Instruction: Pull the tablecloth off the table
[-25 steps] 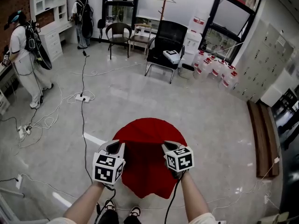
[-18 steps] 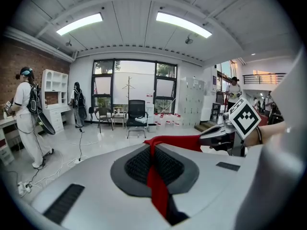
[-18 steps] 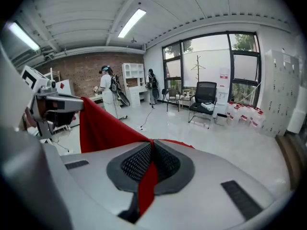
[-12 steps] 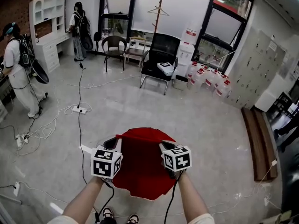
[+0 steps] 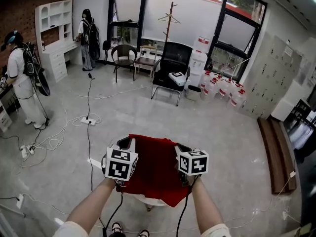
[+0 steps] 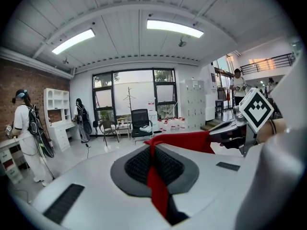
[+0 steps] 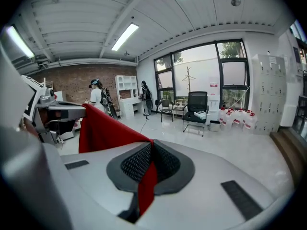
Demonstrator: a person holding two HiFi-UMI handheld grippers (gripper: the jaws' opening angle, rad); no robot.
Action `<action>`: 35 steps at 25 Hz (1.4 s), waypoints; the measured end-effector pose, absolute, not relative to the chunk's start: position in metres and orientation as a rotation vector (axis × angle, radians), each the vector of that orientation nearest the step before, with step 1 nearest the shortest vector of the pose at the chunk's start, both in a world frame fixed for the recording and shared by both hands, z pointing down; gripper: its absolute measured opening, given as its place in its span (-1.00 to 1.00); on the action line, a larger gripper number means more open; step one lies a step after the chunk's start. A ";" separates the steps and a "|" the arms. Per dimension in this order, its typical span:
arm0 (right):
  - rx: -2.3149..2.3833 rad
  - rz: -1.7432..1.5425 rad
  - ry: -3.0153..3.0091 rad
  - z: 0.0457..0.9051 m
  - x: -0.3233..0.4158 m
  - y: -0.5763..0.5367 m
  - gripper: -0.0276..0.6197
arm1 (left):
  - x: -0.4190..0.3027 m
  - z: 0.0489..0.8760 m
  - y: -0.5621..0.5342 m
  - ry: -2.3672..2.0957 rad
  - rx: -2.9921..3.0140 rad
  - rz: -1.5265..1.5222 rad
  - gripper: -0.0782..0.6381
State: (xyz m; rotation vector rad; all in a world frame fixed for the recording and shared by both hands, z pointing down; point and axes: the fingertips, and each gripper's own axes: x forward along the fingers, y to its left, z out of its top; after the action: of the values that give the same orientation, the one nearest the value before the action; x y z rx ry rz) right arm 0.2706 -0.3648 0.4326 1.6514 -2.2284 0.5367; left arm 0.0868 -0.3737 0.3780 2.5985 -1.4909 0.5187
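Observation:
The red tablecloth [image 5: 154,169] hangs stretched between my two grippers, lifted into a sagging sheet. My left gripper [image 5: 123,143] is shut on its left top corner. My right gripper [image 5: 180,149] is shut on the right top corner. In the left gripper view the jaws [image 6: 152,148] pinch a red fold, and the cloth [image 6: 184,141] runs across to the other gripper. The right gripper view shows the same, with the jaws [image 7: 150,150] closed on a red strip of cloth [image 7: 103,131]. A pale table edge [image 5: 147,200] peeks out under the cloth's lower hem.
Cables [image 5: 89,120] trail over the grey floor on the left. A black chair [image 5: 173,63], a brown chair [image 5: 123,53] and a coat stand [image 5: 169,16] are by the windows. Water bottles [image 5: 222,89] stand at back right. Two people [image 5: 22,78] are at the left.
The cloth lay flat and round over the table a second ago. Both grippers have since lifted it, and it now hangs between them as a sheet.

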 end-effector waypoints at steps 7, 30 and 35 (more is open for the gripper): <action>1.711 0.508 -2.212 0.405 0.270 -0.363 -0.83 | 0.098 0.362 -0.378 -1.572 2.564 0.415 -0.73; 1.618 0.310 -2.471 0.263 0.201 -0.355 -0.83 | 0.041 0.256 -0.356 -1.788 2.556 0.150 -0.73; 1.628 0.330 -2.461 0.259 0.166 -0.350 -0.83 | 0.013 0.258 -0.349 -1.757 2.578 0.164 -0.73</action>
State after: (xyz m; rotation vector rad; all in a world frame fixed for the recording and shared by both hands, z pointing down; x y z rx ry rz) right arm 0.1659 -0.3503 0.2594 1.6276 -2.4607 0.3297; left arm 0.0126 -0.3486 0.2578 2.5778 -1.7570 0.1644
